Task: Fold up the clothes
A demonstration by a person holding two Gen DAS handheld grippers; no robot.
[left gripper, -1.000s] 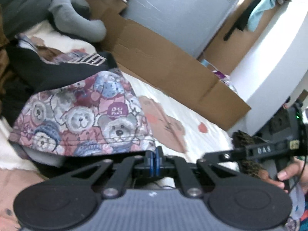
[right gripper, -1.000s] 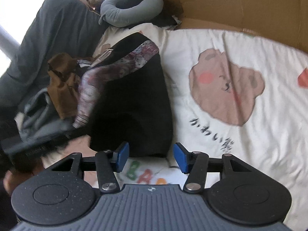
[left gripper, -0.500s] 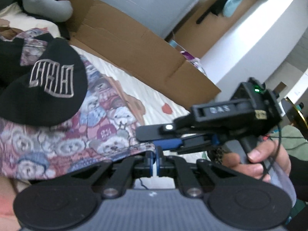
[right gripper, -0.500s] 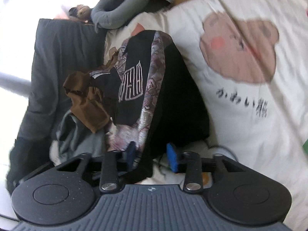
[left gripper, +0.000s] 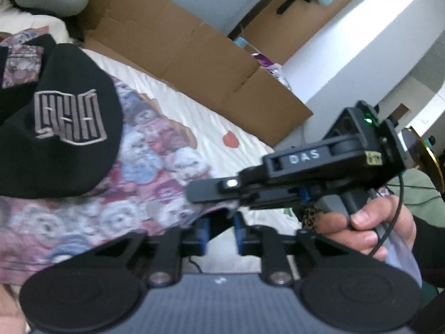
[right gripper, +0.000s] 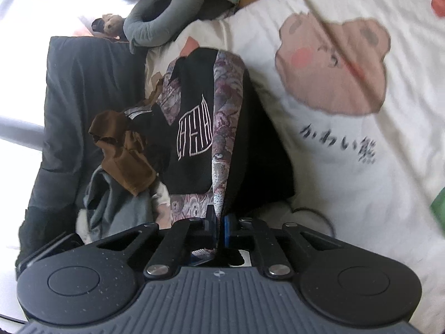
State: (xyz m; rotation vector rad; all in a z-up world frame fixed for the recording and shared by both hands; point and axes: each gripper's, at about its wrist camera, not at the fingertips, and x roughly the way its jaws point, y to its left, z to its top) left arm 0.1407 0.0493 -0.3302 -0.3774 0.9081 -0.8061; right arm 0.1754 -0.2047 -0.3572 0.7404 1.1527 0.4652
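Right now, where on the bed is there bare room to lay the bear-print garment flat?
The open patch is the cream sheet around its printed bear face, bordered by the cardboard and the bear-print garment. The far side is crowded: brown cloth, grey clothing and dark blanket. The right claw pinches the garment's edge.

Black tongs (left gripper: 219,235) with blue pads, silver screws, white "DAS" lettering.
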